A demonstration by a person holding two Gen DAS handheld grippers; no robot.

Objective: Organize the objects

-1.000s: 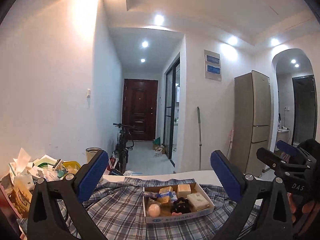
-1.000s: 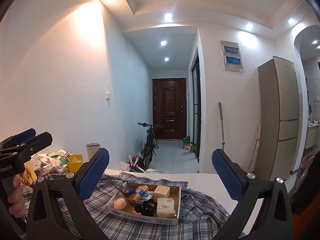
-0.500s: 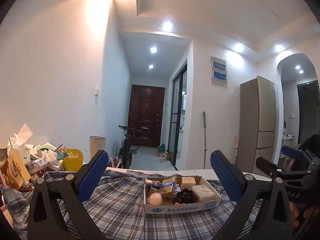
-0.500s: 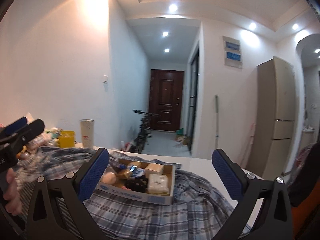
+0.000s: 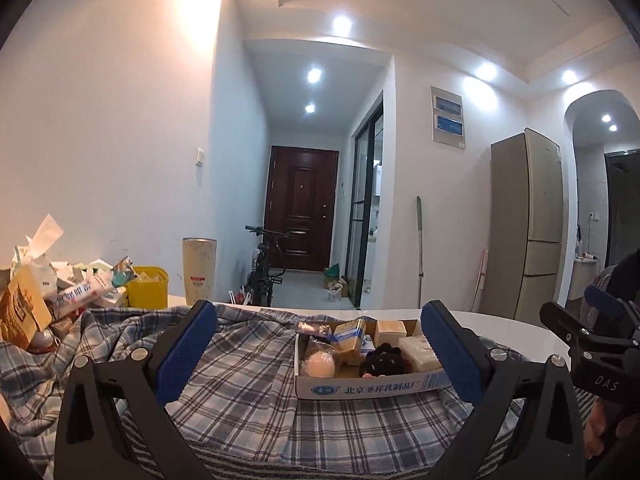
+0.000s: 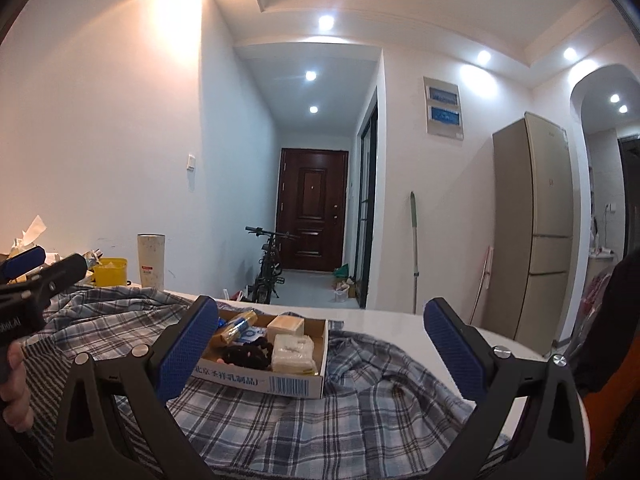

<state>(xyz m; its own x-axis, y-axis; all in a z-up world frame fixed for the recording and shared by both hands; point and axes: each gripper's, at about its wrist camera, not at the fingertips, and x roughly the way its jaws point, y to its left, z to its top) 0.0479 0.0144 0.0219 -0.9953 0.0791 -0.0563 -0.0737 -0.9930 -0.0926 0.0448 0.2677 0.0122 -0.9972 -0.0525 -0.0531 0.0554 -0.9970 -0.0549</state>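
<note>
Cardboard tray (image 5: 368, 389) is sitting on a plaid shirt (image 5: 248, 384) spread over the white table (image 6: 384, 320), closer to the table's far edge, long axis running roughly left-right across the left wrist view, printed long side facing the cameras. Inside it are lying a pale round ball (image 5: 319, 364), a black hair scrunchie (image 5: 382, 354), a white soap-like block (image 6: 293, 350), a tan block (image 6: 285, 325) and yellow-blue packets (image 5: 347, 334). Left gripper (image 5: 316, 344) is hovering wide open, holding nothing. Right gripper (image 6: 320, 344) is likewise gaping wide, empty. Clutter pile (image 5: 48, 292), yellow tub (image 5: 147, 287) and tall cup (image 5: 199, 270) are standing at the table's left far corner.
</note>
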